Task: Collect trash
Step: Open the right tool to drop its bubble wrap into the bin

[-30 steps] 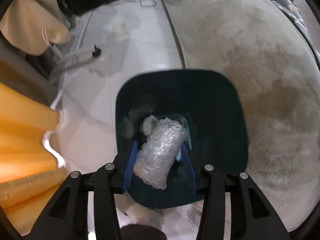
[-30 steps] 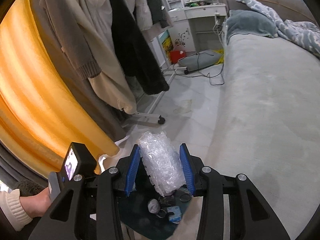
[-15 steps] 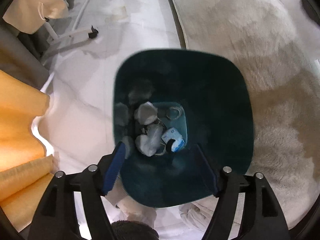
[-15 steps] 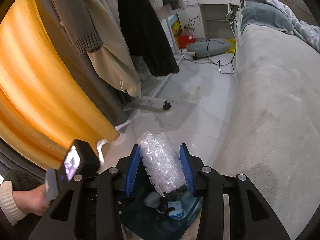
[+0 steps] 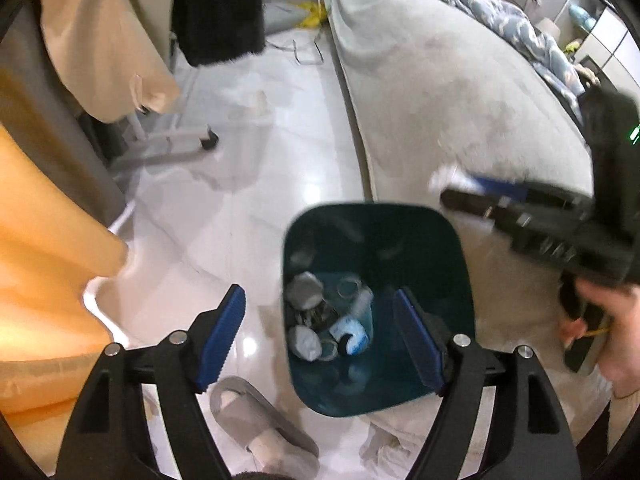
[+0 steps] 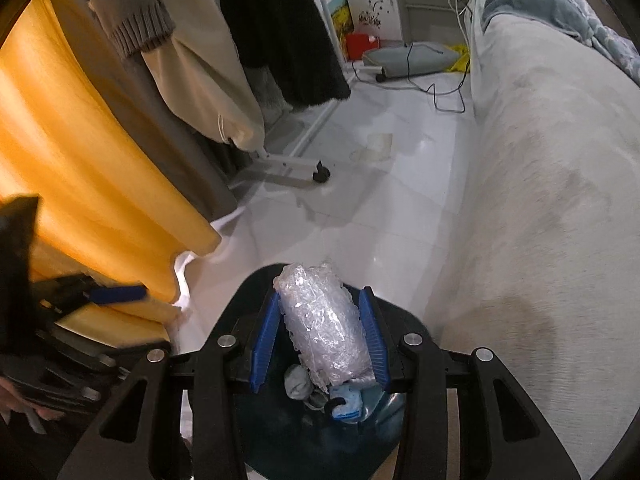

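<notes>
A dark teal bin [image 5: 452, 240] stands on the white floor with crumpled paper and small trash [image 5: 308, 340] at its bottom. My left gripper [image 5: 318, 294] hovers above its near rim. Its jaws are opening, with nothing between them. My right gripper [image 6: 320, 294] is shut on a roll of clear bubble wrap [image 6: 324, 332], held right over the bin [image 6: 248, 292]. In the left wrist view the right gripper [image 5: 476, 192] comes in blurred from the right, in a person's hand [image 5: 616, 332]. One of the left gripper's fingers [image 6: 116, 293] shows at the left in the right wrist view.
A grey slipper [image 5: 260, 412] lies beside the bin's near left. An orange curtain [image 5: 48, 240] hangs left and a grey bed [image 5: 460, 100] runs along the right. A clothes rack's wheeled foot [image 5: 208, 142] and cables [image 6: 436, 92] lie on the floor farther off.
The left gripper has opened wide and risen; the bubble wrap roll it held is gone from its jaws. The right gripper has come down over the bin with its roll.
</notes>
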Demonstrator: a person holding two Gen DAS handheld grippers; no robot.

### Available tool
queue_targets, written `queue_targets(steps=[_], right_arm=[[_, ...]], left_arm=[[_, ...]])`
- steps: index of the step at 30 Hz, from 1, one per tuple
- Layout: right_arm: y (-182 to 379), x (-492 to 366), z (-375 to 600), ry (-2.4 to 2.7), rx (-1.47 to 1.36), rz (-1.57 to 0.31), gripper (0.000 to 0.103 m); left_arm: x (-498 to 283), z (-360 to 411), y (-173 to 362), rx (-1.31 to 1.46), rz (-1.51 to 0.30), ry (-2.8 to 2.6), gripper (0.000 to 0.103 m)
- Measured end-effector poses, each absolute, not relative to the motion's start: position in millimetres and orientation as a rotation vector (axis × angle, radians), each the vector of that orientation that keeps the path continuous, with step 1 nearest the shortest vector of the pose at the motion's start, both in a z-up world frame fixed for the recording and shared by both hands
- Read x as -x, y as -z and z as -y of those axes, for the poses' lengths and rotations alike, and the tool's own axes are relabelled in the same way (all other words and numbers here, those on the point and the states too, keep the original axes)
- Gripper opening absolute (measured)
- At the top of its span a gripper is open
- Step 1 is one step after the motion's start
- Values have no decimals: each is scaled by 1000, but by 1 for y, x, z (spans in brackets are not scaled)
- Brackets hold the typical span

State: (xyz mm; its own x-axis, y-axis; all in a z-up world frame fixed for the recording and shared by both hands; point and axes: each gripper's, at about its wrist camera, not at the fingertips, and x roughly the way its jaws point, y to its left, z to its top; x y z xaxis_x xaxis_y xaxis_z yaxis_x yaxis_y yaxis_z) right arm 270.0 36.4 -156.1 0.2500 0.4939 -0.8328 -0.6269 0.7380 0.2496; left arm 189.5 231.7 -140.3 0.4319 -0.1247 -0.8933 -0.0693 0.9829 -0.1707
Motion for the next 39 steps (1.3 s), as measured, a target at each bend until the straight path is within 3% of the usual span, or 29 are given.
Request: queue_targets(steps=[22,25,27,39], right_arm=[[233,-259,-69,-733,262,-1307,42],[237,-255,-68,-720,274,-1336,57],[237,-253,-69,-725,276,-1342,62],[184,-225,-45,-710,218,-1239,62]], left_arm=[[-183,-222,62,133,-799,35,61],[-180,-224,53,140,-759,28,60],[-178,-226,44,151,-729,22,59],[-154,-212,-16,206,-591,43,59]])
